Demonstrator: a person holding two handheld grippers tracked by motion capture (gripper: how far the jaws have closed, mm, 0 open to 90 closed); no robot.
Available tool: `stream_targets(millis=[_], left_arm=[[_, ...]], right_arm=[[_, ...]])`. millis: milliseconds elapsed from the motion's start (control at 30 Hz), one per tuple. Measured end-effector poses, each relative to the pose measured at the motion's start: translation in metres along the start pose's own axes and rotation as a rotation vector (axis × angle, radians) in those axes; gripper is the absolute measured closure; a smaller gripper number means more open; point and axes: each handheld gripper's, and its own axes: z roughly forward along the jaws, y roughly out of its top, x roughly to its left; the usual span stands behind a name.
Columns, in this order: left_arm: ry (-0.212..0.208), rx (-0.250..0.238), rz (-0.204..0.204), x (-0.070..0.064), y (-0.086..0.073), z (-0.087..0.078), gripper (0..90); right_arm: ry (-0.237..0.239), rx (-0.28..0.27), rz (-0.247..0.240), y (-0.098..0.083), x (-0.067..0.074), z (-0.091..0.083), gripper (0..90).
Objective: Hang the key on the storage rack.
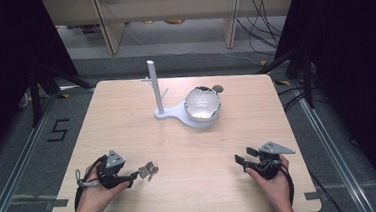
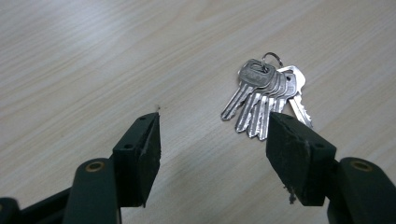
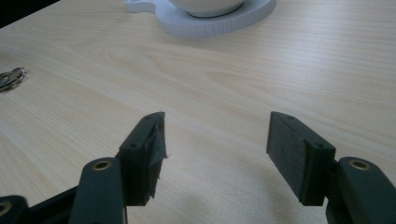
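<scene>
A bunch of silver keys (image 2: 266, 95) on a ring lies flat on the pale wooden table (image 1: 127, 130), near its front left (image 1: 149, 170). My left gripper (image 2: 212, 133) is open, its jaws wide apart just short of the keys, with the right jaw's tip beside the key blades. In the high view this left gripper (image 1: 134, 177) points right at the keys. My right gripper (image 3: 215, 128) is open over bare wood at the front right (image 1: 241, 158), with nothing between its jaws. The keys (image 3: 10, 78) lie far to its left.
A white stand (image 1: 186, 115) with an upright post (image 1: 154, 86) and side pegs sits at the table's middle back. A shiny bowl (image 1: 202, 104) rests on the stand's round base. Wooden furniture legs and cables stand beyond the far edge.
</scene>
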Motion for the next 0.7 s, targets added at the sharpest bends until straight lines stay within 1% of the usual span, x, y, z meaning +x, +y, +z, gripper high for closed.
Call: stream_targets(millis=[33,67,100,133,167,200,233,267,333,367,400,433,467,500,567,600,633,667,700], left_arm=[[-0.024,0.026,0.006,0.000,0.006,0.000,35.0],[-0.038,0.025,-0.001,-0.001,0.011,0.002,34.9],[-0.054,0.054,0.019,-0.001,0.016,0.002,34.2],[-0.069,0.080,0.022,-0.002,0.020,0.004,33.0],[-0.069,0.080,0.022,-0.002,0.020,0.004,32.4],[-0.091,0.108,0.032,-0.004,0.025,0.006,32.4],[-0.090,0.107,0.032,-0.006,0.028,0.009,32.3],[-0.089,0.126,0.047,-0.008,0.031,0.011,32.0],[-0.097,0.188,0.081,-0.010,0.039,0.018,31.3],[-0.097,0.188,0.081,-0.010,0.039,0.018,31.0],[-0.088,0.220,0.094,-0.013,0.045,0.023,30.4],[-0.093,0.245,0.110,-0.014,0.048,0.025,30.4],[-0.090,0.270,0.118,-0.016,0.051,0.028,30.2],[-0.089,0.279,0.123,-0.018,0.053,0.030,29.9],[-0.089,0.324,0.153,-0.018,0.058,0.035,29.2],[-0.086,0.332,0.155,-0.019,0.059,0.038,29.1],[-0.081,0.353,0.168,-0.019,0.062,0.041,29.0],[-0.081,0.360,0.163,-0.020,0.062,0.043,28.7],[-0.081,0.377,0.162,-0.021,0.063,0.045,28.7]], right_arm=[[-0.001,0.007,0.005,0.000,0.000,0.000,38.3],[-0.015,-0.006,-0.045,0.000,-0.004,0.002,38.2],[-0.007,-0.001,-0.038,0.000,-0.003,0.001,38.1],[-0.006,-0.012,-0.036,0.000,-0.003,0.003,38.1],[0.002,-0.010,-0.027,0.000,-0.002,0.002,38.0],[0.002,-0.010,-0.027,0.000,-0.002,0.002,38.0],[0.003,-0.020,-0.045,0.000,-0.002,0.002,38.0],[0.017,-0.012,-0.028,0.000,-0.001,0.003,38.0],[0.020,-0.008,-0.034,0.000,-0.002,0.003,38.0],[0.020,-0.007,-0.033,0.000,-0.002,0.003,38.0],[0.012,-0.015,-0.036,0.000,-0.002,0.003,37.9],[0.015,0.006,0.015,0.000,0.002,0.002,37.9],[0.020,0.001,-0.002,0.000,0.001,0.003,37.8],[0.017,0.017,-0.002,0.000,0.001,0.002,37.8],[0.021,0.017,0.004,0.000,0.001,0.002,37.7],[0.015,0.003,-0.016,0.000,0.000,0.003,37.7],[0.022,0.019,0.003,0.000,0.001,0.002,37.7],[0.021,0.019,-0.001,0.000,0.001,0.003,37.7],[0.021,0.019,-0.002,0.000,0.001,0.003,37.6]])
